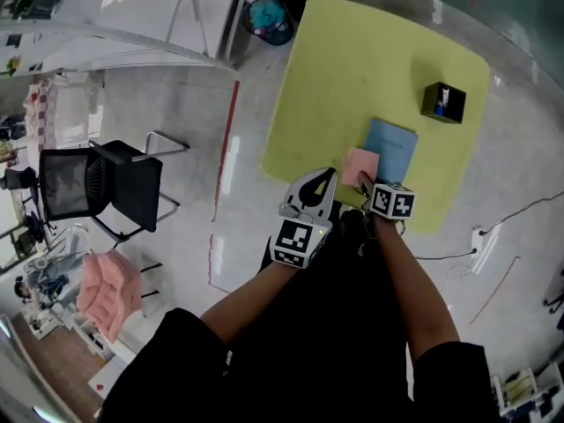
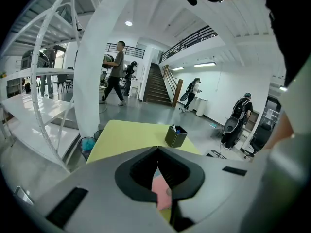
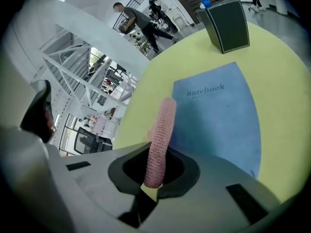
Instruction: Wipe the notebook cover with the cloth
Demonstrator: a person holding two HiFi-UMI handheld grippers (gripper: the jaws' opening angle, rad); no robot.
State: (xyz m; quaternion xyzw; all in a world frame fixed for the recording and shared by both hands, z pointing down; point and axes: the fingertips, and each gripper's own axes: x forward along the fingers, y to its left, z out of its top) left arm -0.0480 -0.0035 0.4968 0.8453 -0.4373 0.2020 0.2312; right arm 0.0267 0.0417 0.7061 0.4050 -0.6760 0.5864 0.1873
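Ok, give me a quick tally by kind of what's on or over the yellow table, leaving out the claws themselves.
blue notebook: 1
pink cloth: 1, clamped in the right claw
black pen holder: 1
Total: 3

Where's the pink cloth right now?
In the head view, the pink cloth is pinched in the right gripper, at the near left corner of the notebook.
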